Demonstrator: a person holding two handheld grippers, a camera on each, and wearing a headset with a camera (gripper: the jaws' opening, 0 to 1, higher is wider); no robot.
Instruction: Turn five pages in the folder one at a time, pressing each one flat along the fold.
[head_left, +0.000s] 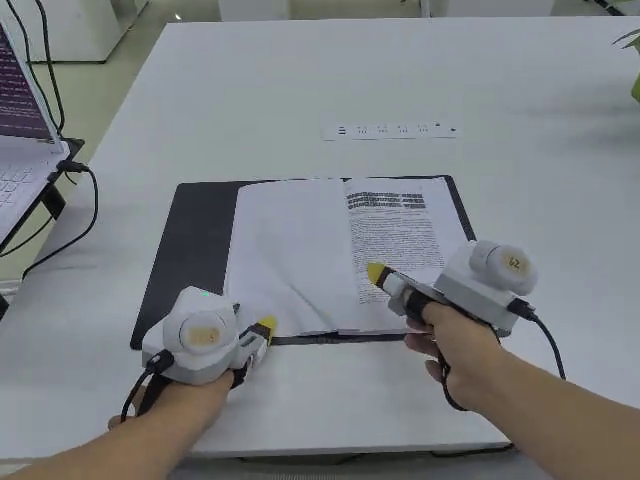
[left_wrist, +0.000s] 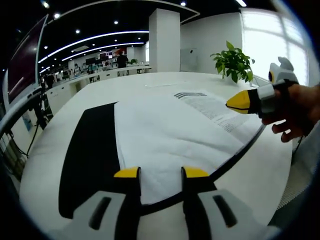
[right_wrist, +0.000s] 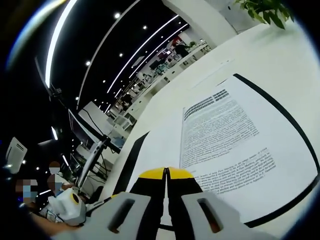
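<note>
The folder (head_left: 190, 260) is laid open on the table (head_left: 300, 80), long axis crosswise, fold running away. The left gripper (head_left: 262, 330) is held parted, empty; the right gripper (head_left: 377, 273) is pressed closed, empty.

Nothing reads clearly. The printed page (head_left: 395, 235), centre right of the frame, bears a bold heading over fine lines, all too small. A round sticker (head_left: 513, 263) on the right claw (head_left: 377, 273) shows blurred digits.

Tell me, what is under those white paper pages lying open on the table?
A flat black folder: its left flap lies bare beside the white paper pages, and a thin black edge shows along their right and near sides. The rest is covered.
</note>
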